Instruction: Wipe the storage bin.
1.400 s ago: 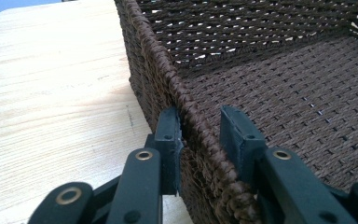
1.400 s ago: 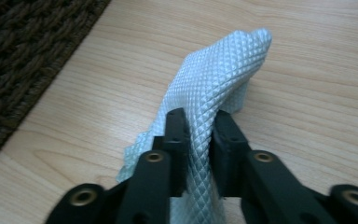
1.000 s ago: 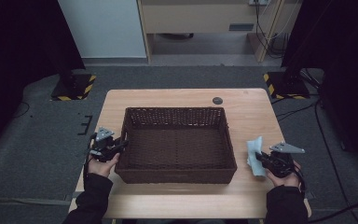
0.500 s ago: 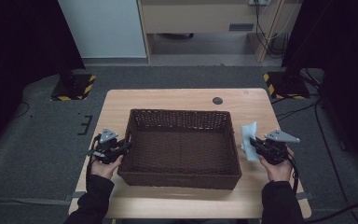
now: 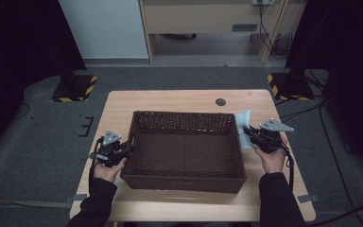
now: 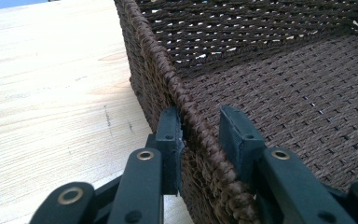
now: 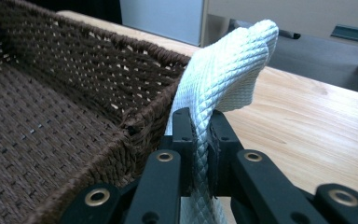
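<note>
Left gripper: jaws straddle the left rim of the basket, one pad outside touching the weave, the other inside with a visible gap; hold here to steady it.
Basket: between both grippers on the table.
Right gripper: jaws pressed together on the pale cloth, pinched at a fold.
Cloth position: beside the right rim, rising above the jaws.
Technique: clear the rim fully, centre over the floor, then spread the jaws.

One wicker basket; one white cloth; two grippers.
</note>
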Tool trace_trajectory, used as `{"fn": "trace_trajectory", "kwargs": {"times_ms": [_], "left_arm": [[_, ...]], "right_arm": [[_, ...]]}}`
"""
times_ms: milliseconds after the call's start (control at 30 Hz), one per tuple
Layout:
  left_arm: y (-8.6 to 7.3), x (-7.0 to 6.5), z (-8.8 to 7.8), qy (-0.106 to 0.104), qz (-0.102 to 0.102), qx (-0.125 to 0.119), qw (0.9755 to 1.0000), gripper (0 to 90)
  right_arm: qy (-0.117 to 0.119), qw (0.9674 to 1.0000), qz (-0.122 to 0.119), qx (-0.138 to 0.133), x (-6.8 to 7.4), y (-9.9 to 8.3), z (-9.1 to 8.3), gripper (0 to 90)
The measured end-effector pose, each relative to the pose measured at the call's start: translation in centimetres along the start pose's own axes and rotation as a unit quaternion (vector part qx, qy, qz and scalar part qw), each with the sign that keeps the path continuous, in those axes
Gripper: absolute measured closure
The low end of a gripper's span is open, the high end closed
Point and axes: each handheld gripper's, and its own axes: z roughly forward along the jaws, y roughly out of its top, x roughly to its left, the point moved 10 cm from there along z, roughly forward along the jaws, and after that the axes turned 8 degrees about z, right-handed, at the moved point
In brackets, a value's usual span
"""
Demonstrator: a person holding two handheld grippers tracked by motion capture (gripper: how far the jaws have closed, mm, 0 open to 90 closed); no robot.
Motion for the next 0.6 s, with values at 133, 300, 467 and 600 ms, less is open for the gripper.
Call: {"fn": "trace_trajectory", "kwargs": {"times_ms": [133,300,467,600], "left_arm": [[0.0,0.0,0.0,0.0,-0.001,0.0,1.0,68.4],[0.0,0.0,0.0,0.0,-0.002,-0.001,1.0,68.2],[0.0,0.0,0.0,0.002,-0.002,-0.001,1.0,68.2],[0.0,0.0,0.0,0.002,-0.003,-0.001,1.0,68.2]], "right_arm": [[0.008,0.9994,-0.014,0.03,0.0,-1.3,1.1,84.3],[0.016,0.9962,-0.02,0.083,0.6,-3.7,2.8,84.4],[0.012,0.9912,-0.016,0.131,0.4,-6.0,4.1,84.4],[0.023,0.9892,0.017,0.144,0.3,-6.7,4.4,84.4]]}}
